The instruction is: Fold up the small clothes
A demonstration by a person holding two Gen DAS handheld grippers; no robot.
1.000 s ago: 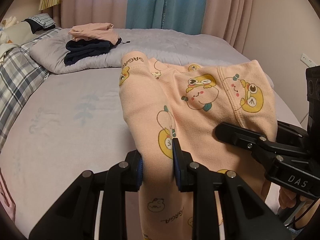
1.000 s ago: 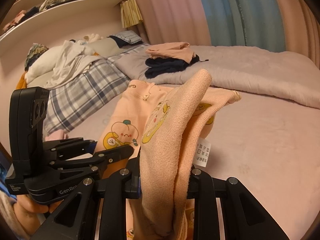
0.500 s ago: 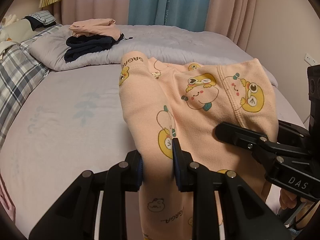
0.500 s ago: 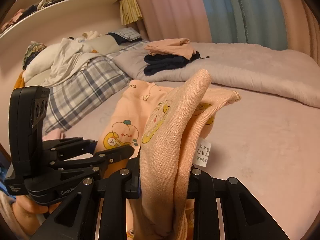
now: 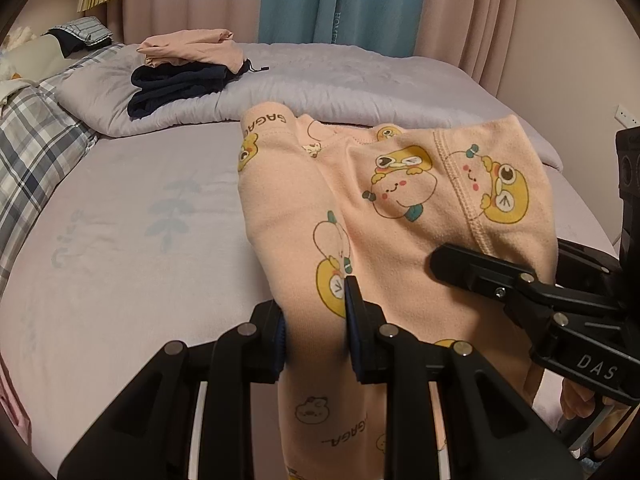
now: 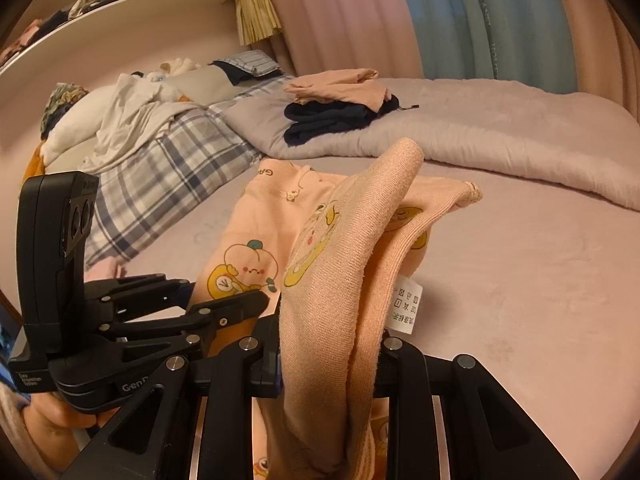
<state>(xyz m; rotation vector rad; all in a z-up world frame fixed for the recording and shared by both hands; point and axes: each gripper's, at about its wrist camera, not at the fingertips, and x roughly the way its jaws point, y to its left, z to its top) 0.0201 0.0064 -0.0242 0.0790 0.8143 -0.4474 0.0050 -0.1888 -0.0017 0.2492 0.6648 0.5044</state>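
Note:
A small peach garment (image 5: pixel 400 216) printed with yellow cartoon figures drapes from both grippers down onto the lilac bed (image 5: pixel 120 240). My left gripper (image 5: pixel 314 328) is shut on a bunched fold of it at the lower middle of the left wrist view. My right gripper (image 6: pixel 328 360) is shut on the garment's (image 6: pixel 320 280) ribbed edge, which stands up over the fingers with a white care label (image 6: pixel 406 308) hanging at its right. Each gripper shows in the other's view: the right one (image 5: pixel 520 288) to the right, the left one (image 6: pixel 168 320) to the left.
A folded peach piece on dark navy clothes (image 5: pixel 184 68) lies on the grey quilt (image 5: pixel 360 84) at the back. A plaid blanket (image 6: pixel 160 184) and loose white clothes (image 6: pixel 128 120) lie at the left. Curtains (image 5: pixel 340 0) hang behind the bed.

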